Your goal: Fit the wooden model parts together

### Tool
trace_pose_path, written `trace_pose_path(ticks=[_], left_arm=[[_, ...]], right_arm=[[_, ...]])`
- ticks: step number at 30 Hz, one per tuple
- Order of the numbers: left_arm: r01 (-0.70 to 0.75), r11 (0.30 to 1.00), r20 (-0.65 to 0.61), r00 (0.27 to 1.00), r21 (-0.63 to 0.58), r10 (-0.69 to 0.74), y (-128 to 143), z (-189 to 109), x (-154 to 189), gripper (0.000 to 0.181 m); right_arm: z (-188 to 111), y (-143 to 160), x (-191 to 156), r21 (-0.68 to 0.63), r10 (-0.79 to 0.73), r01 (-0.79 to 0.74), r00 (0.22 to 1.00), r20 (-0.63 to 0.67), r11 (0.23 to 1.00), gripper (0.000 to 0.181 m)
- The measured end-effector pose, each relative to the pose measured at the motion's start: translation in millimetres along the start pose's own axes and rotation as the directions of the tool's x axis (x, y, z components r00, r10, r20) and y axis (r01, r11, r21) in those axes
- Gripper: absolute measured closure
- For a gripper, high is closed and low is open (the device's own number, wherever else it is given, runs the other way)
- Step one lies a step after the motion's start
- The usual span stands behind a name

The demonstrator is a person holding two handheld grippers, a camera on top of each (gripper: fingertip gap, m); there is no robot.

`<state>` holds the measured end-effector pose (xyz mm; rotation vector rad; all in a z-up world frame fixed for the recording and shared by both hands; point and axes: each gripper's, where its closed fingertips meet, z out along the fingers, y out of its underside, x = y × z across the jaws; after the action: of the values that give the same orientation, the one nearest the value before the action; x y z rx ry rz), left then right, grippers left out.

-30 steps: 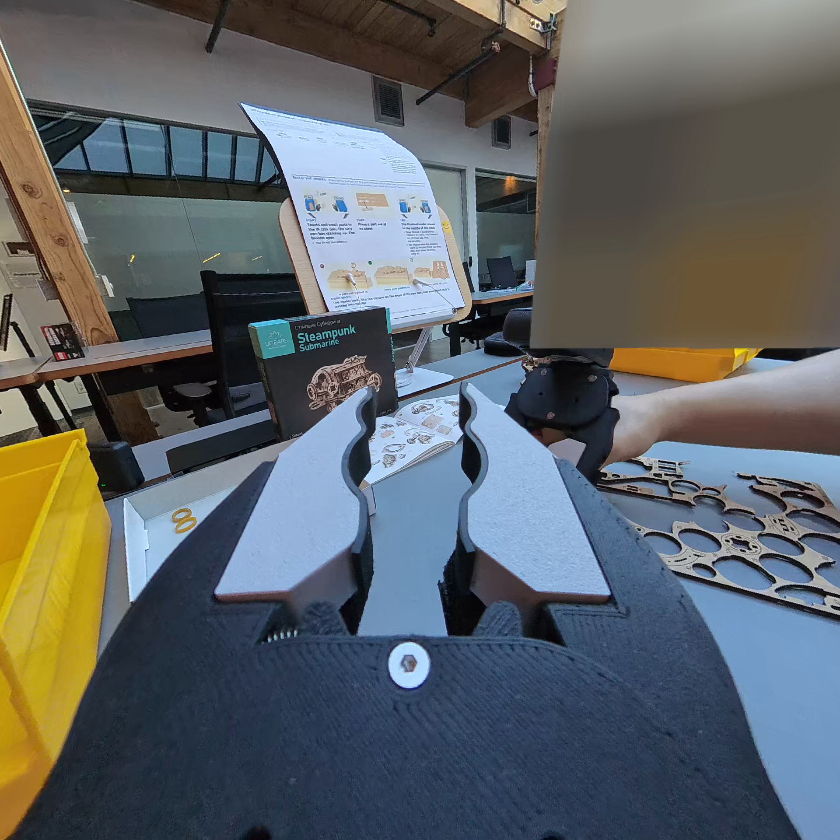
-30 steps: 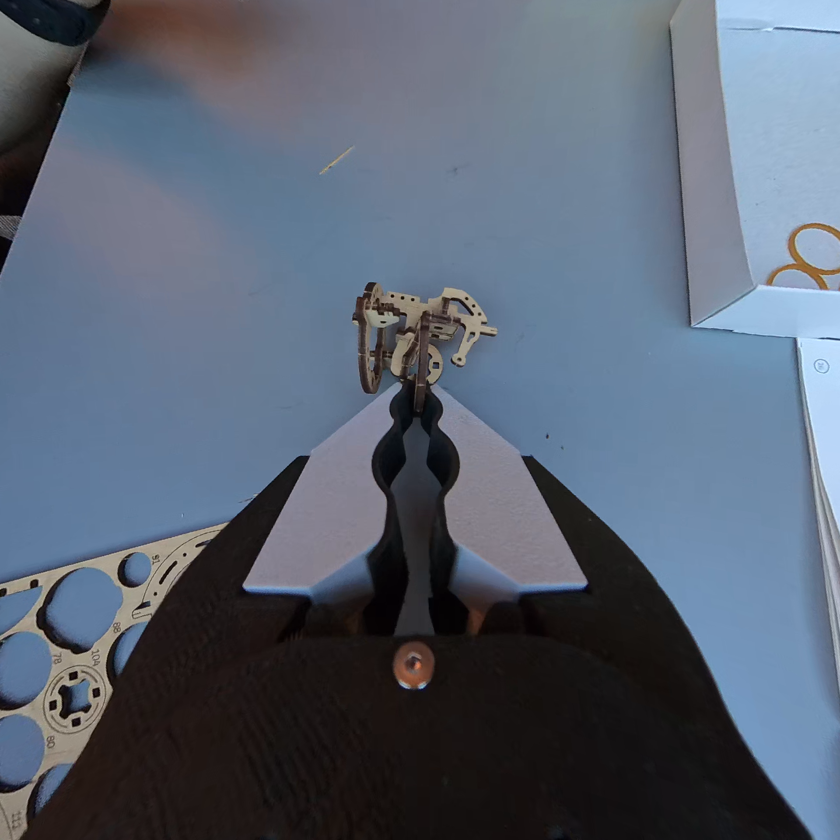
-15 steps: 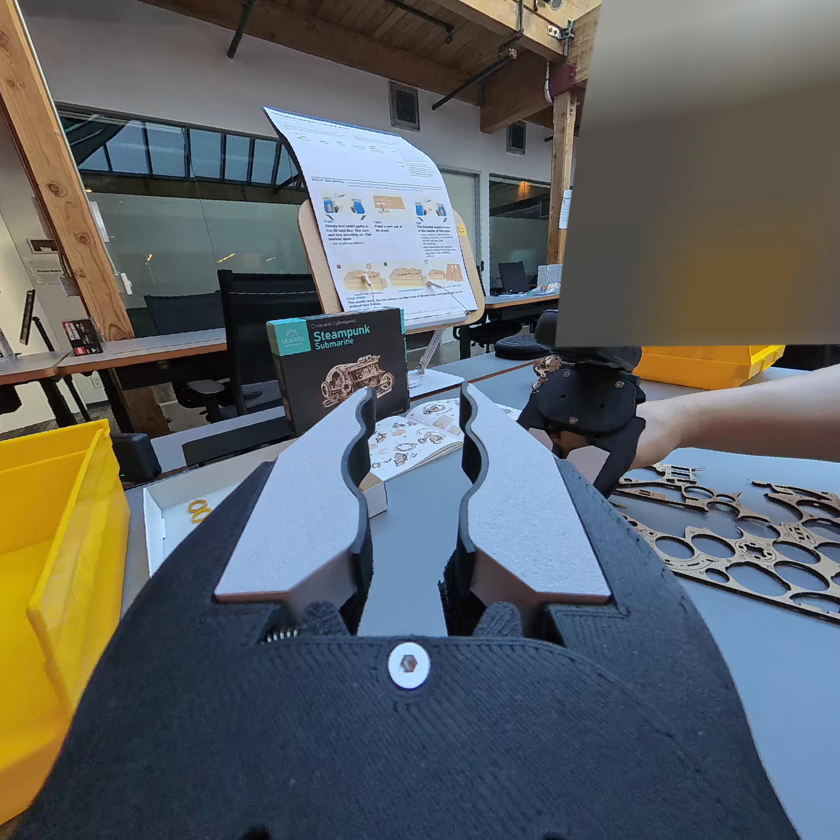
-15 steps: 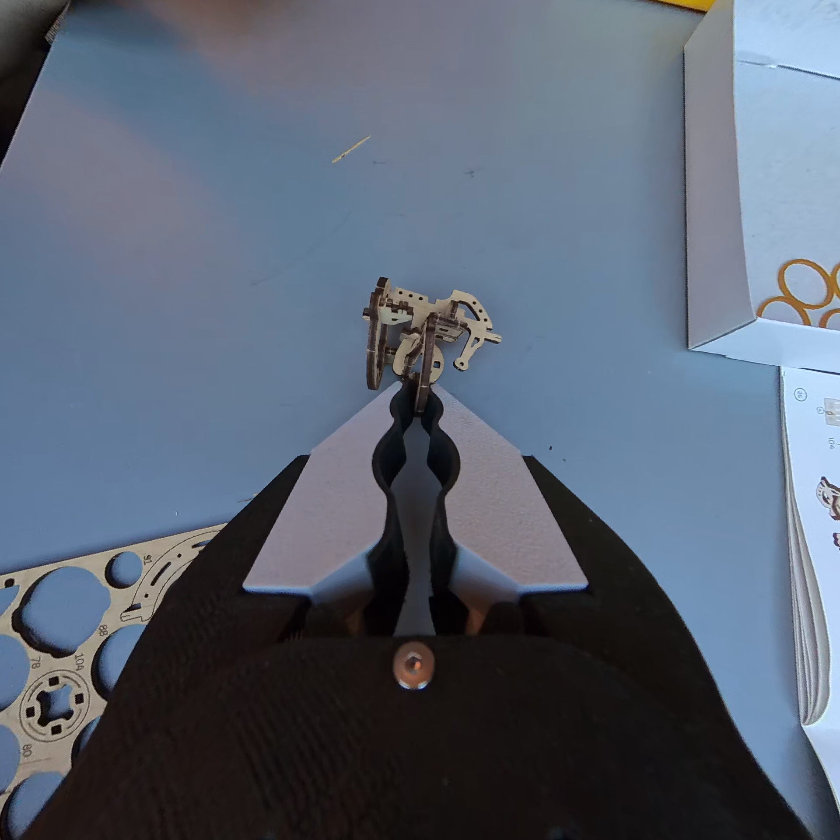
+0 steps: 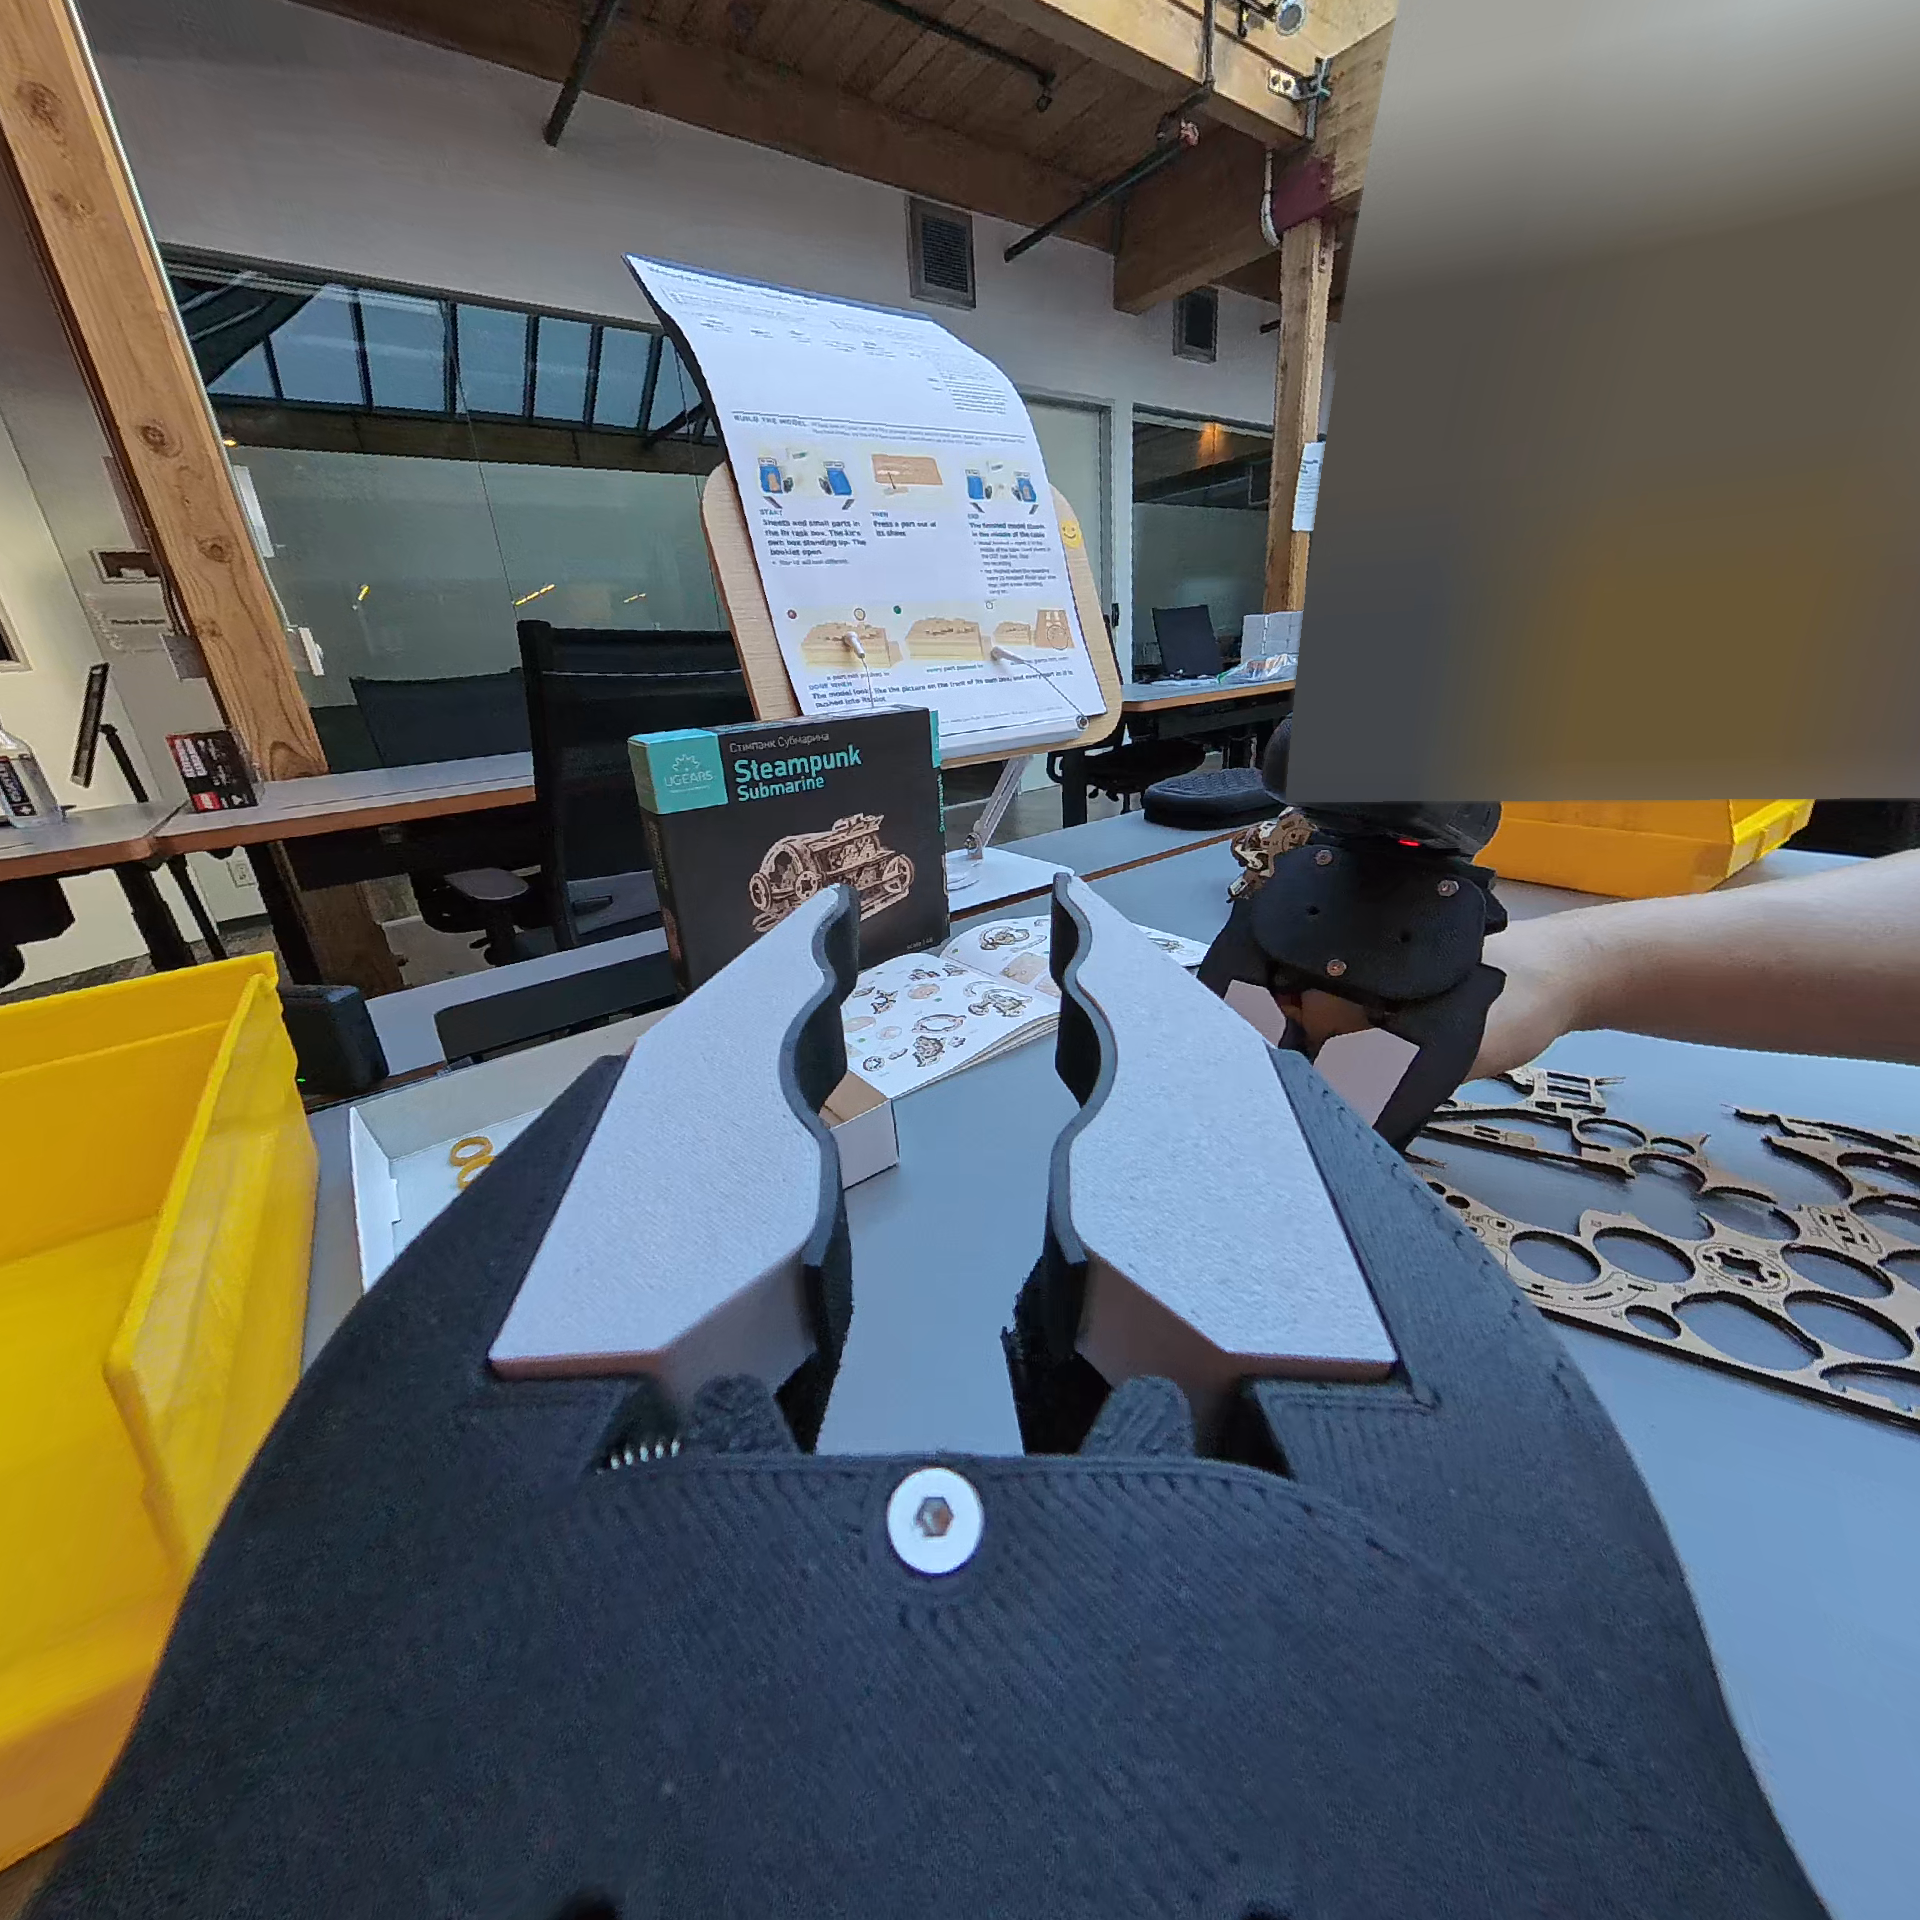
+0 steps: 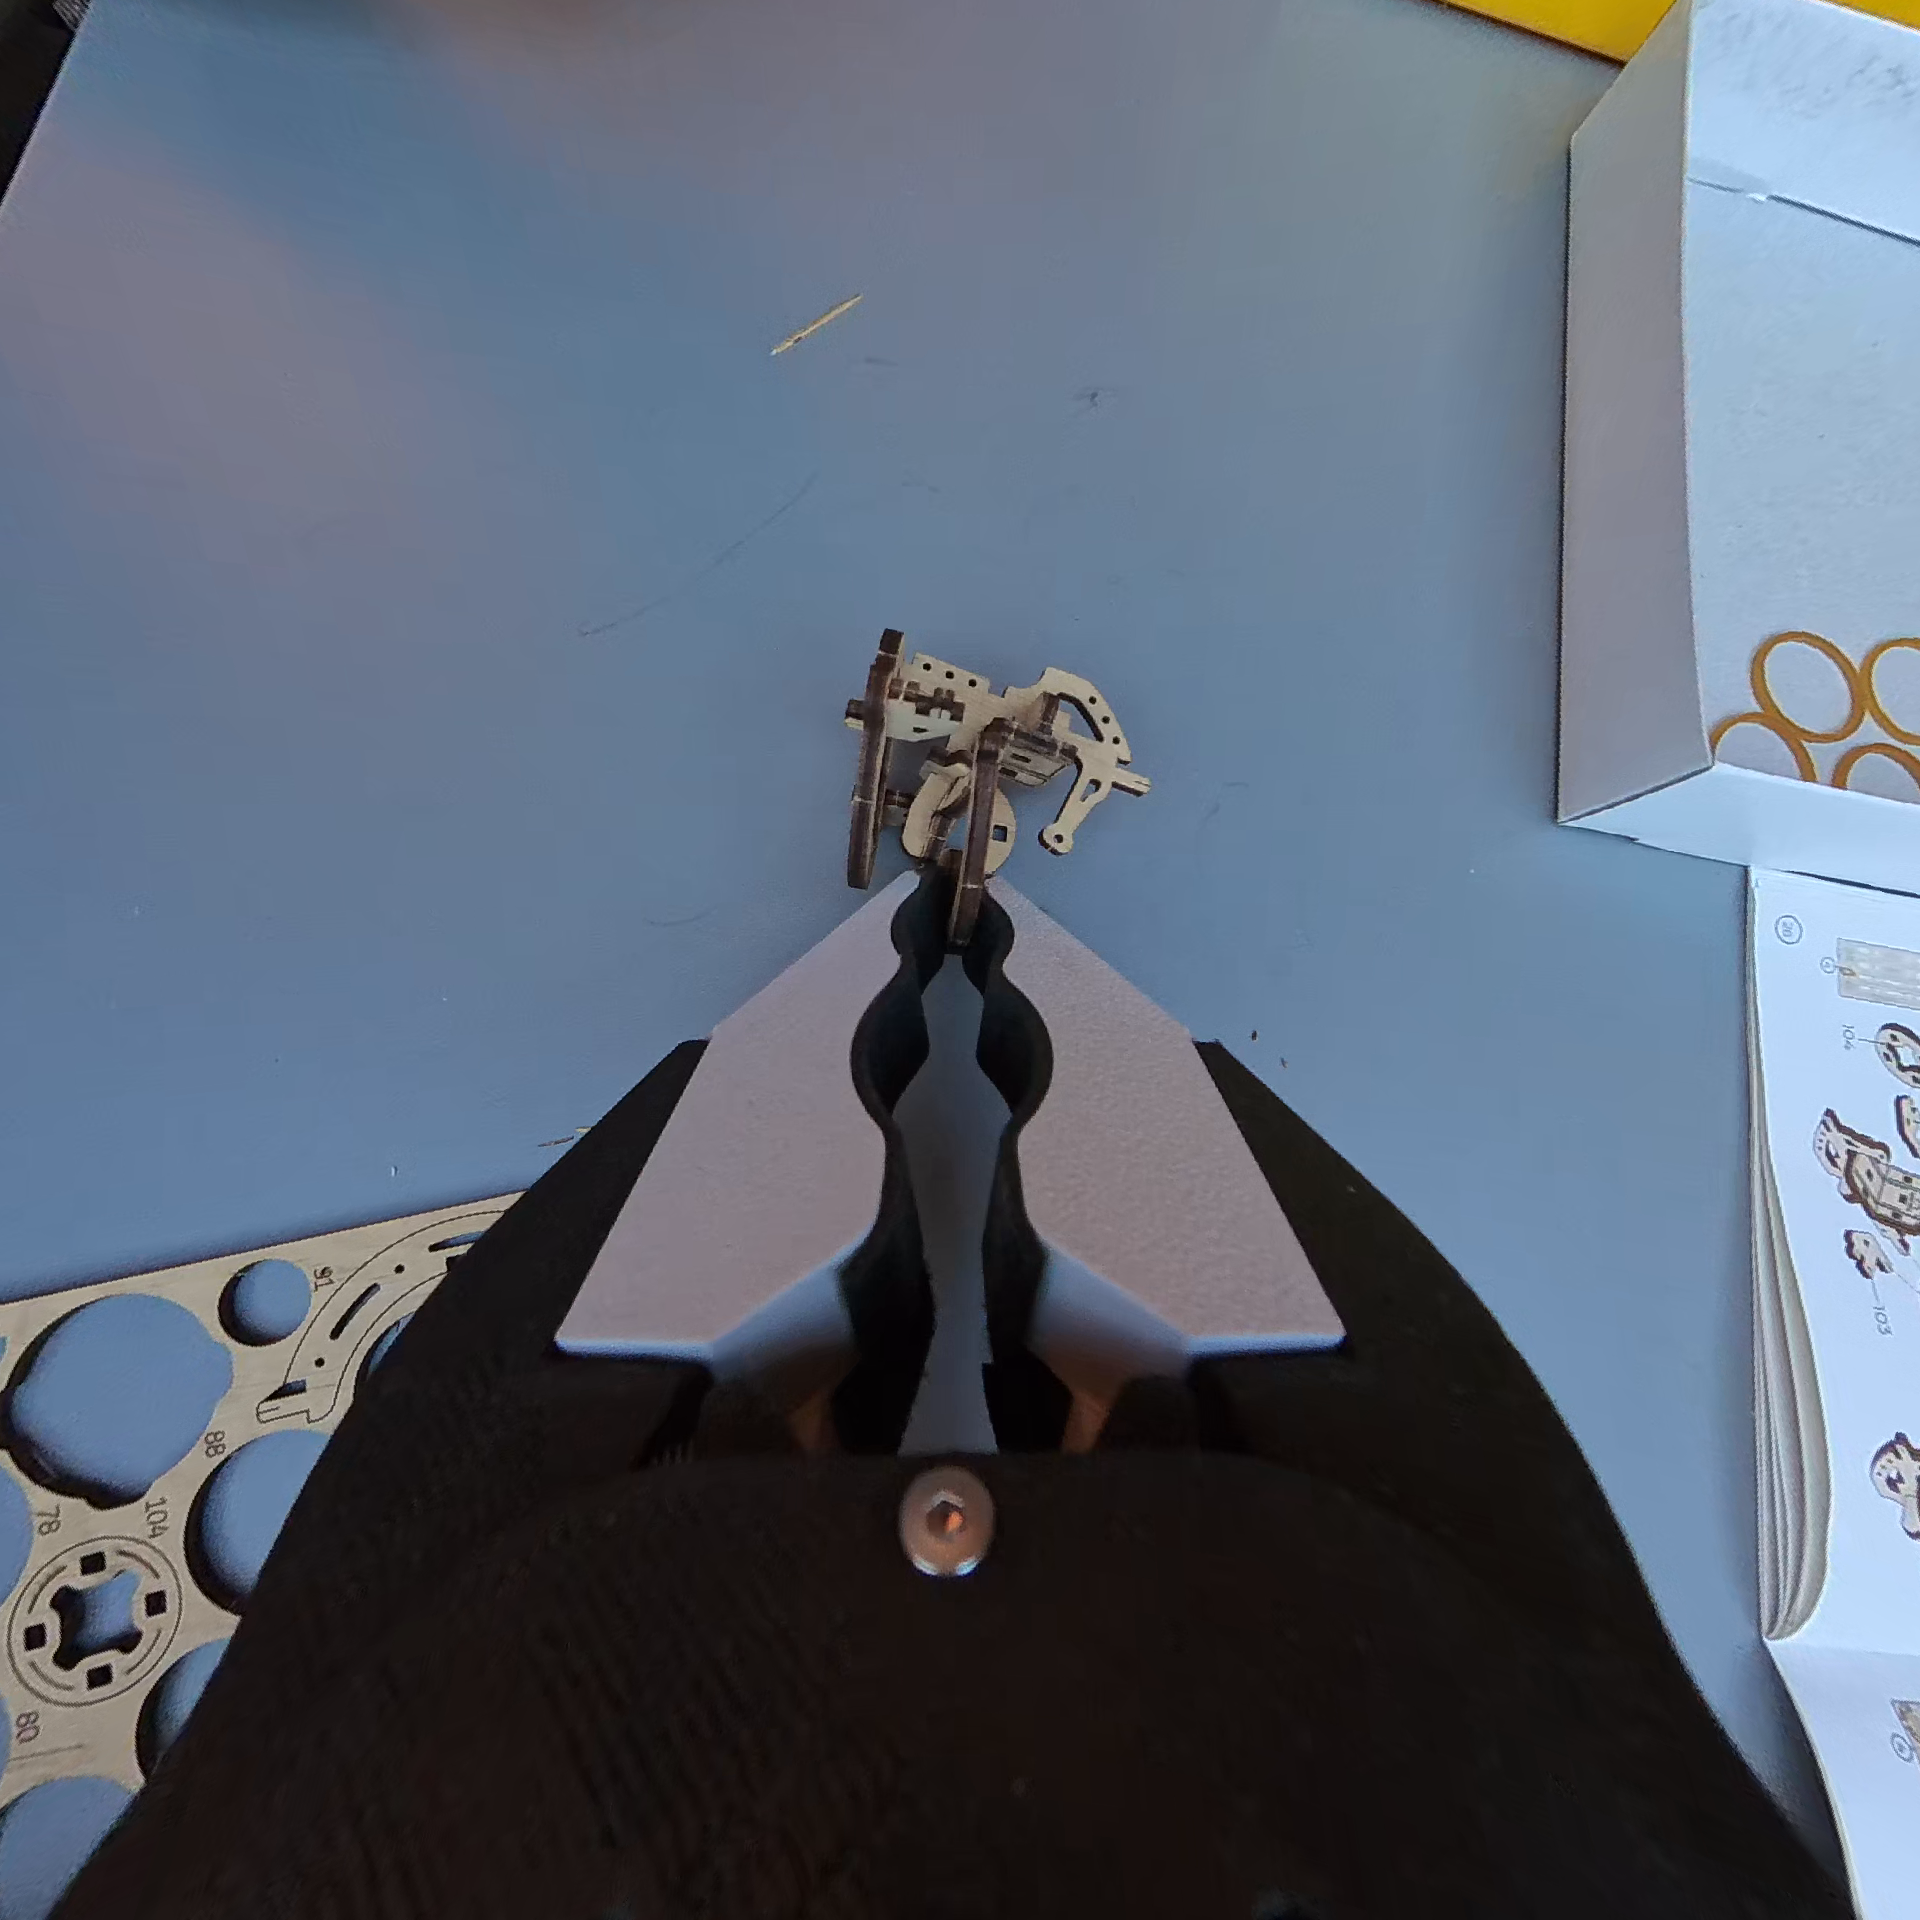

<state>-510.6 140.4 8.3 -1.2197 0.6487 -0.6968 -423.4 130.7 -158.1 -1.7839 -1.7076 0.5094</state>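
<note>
My right gripper (image 6: 954, 906) is shut on a small wooden model assembly (image 6: 977, 758), pinching one round disc of it at the fingertips and holding it above the grey table (image 6: 416, 520). In the left wrist view that gripper (image 5: 1351, 935) shows farther off at the right, held up, with the wooden assembly (image 5: 1262, 847) at its top. My left gripper (image 5: 951, 914) is open and empty, level over the table. A punched wooden parts sheet (image 5: 1714, 1247) lies flat at the right; its corner also shows in the right wrist view (image 6: 114, 1455).
A yellow bin (image 5: 125, 1247) stands at the left. A white box tray (image 5: 405, 1164) holds orange rubber rings (image 6: 1808, 696). The black kit box (image 5: 790, 842), an open booklet (image 5: 956, 1018) and an instruction sheet on a stand (image 5: 894, 520) are ahead. A toothpick (image 6: 816, 324) lies on the table. The gap from one gripper's tips to the other's is roughly 20 centimetres. My right gripper's tips are some 12 centimetres from the toothpick (image 6: 816, 324).
My left gripper has swung left, so the kit box and stand shift right in view. My right gripper, still holding the assembly, has moved toward the white box and booklet.
</note>
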Motion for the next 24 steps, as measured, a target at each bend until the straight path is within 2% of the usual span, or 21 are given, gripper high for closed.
trace_pose_path(ticks=[11, 18, 24], left_arm=[[-0.002, 1.0, 0.006, 1.0, -0.006, 0.002, -0.4, -2.3, -3.0, 0.146], [0.0, 1.0, 0.018, 1.0, -0.007, 0.0, 0.8, -5.7, -8.1, 0.146], [0.002, 1.0, 0.016, 1.0, -0.01, -0.002, 3.2, -4.8, -7.9, 0.146]], right_arm=[[1.2, -3.0, 1.5, 0.036, 0.134, -0.136, 0.989, 0.057, 0.99, 0.178], [-0.4, -9.7, 3.3, 0.107, 0.208, -0.22, 0.972, 0.111, 0.97, 0.17], [3.9, -9.4, 3.7, 0.123, 0.223, -0.237, 0.968, 0.113, 0.964, 0.178]])
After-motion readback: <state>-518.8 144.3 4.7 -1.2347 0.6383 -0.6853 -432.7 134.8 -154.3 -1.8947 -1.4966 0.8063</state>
